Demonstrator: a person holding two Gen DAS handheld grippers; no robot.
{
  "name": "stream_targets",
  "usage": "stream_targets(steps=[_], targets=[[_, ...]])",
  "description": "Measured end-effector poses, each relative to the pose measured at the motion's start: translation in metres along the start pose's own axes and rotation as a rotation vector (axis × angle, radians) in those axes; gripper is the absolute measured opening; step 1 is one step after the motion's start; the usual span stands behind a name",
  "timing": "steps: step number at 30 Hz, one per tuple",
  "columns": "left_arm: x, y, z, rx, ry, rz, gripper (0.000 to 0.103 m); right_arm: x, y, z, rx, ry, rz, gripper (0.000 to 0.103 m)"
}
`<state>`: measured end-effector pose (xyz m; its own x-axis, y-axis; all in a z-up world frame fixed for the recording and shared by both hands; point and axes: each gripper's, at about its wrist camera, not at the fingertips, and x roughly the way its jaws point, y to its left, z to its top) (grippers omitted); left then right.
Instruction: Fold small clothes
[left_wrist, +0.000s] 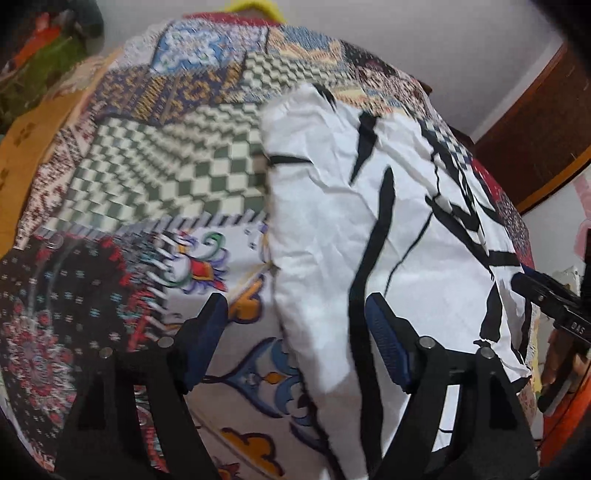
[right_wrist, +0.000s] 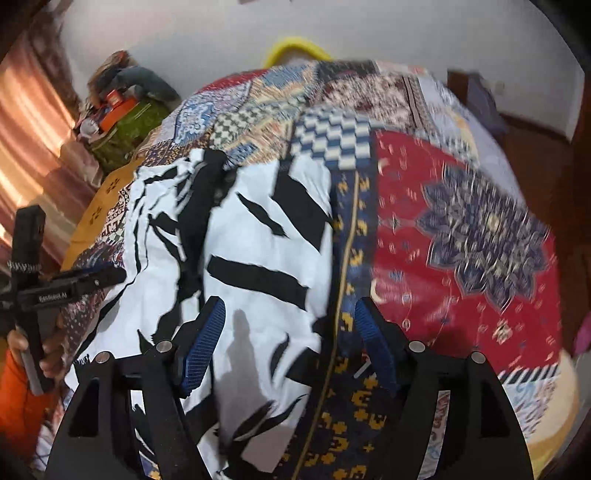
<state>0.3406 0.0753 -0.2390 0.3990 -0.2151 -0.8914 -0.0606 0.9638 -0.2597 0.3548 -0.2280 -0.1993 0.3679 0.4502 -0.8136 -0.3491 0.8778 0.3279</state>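
A small white garment with black strokes (left_wrist: 369, 229) lies spread on the patchwork-covered table (left_wrist: 155, 173). My left gripper (left_wrist: 297, 328) is open, its fingers straddling the garment's near left edge just above it. In the right wrist view the garment (right_wrist: 251, 258) lies left of centre. My right gripper (right_wrist: 290, 336) is open over the garment's near right edge, its left pad (right_wrist: 203, 343) over the cloth. The right gripper shows in the left wrist view (left_wrist: 554, 306) at the far right, and the left gripper shows in the right wrist view (right_wrist: 74, 284) at the left.
The patchwork cloth (right_wrist: 461, 240) covers the whole table. A pile of clutter with a green cloth and orange box (right_wrist: 118, 110) sits at the far left. A yellow rim (right_wrist: 295, 48) peeks behind the table. A wooden door (left_wrist: 535, 122) stands at the right.
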Motion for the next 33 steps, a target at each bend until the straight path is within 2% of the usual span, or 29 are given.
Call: stream_targets(steps=[5, 8, 11, 13, 16, 18, 19, 22, 24, 27, 33], targets=[[0.015, -0.01, 0.007, 0.015, 0.014, -0.02, 0.077, 0.011, -0.001, 0.0, 0.016, 0.013, 0.07, 0.072], [0.02, -0.013, 0.015, 0.01, 0.016, -0.066, 0.077, 0.015, 0.005, 0.002, 0.012, 0.019, 0.127, 0.072], [0.023, -0.016, 0.019, 0.026, 0.008, -0.088, 0.077, 0.021, 0.011, 0.002, 0.004, 0.028, 0.157, 0.068], [0.024, -0.018, 0.021, 0.042, -0.001, -0.087, 0.075, 0.026, 0.016, 0.003, -0.002, 0.037, 0.17, 0.061], [0.024, -0.018, 0.02, 0.042, -0.009, -0.11, 0.062, 0.03, 0.018, 0.002, -0.007, 0.044, 0.175, 0.045], [0.022, -0.016, 0.02, 0.033, -0.007, -0.123, 0.042, 0.033, 0.02, 0.001, -0.008, 0.06, 0.184, 0.019], [0.022, -0.016, 0.02, 0.027, -0.005, -0.123, 0.039, 0.035, 0.021, 0.0, -0.005, 0.068, 0.194, 0.017], [0.013, -0.017, 0.017, 0.036, -0.026, -0.089, 0.017, 0.03, 0.03, -0.002, -0.043, 0.038, 0.171, 0.011], [0.004, -0.017, 0.015, 0.035, -0.043, -0.082, 0.011, 0.026, 0.035, -0.002, -0.058, 0.019, 0.164, 0.01], [-0.019, -0.018, 0.012, 0.037, -0.097, -0.078, 0.008, 0.013, 0.044, 0.0, -0.086, -0.015, 0.16, 0.009], [-0.077, -0.027, 0.003, 0.086, -0.218, -0.05, 0.007, -0.015, 0.071, 0.005, -0.135, -0.083, 0.166, 0.008]])
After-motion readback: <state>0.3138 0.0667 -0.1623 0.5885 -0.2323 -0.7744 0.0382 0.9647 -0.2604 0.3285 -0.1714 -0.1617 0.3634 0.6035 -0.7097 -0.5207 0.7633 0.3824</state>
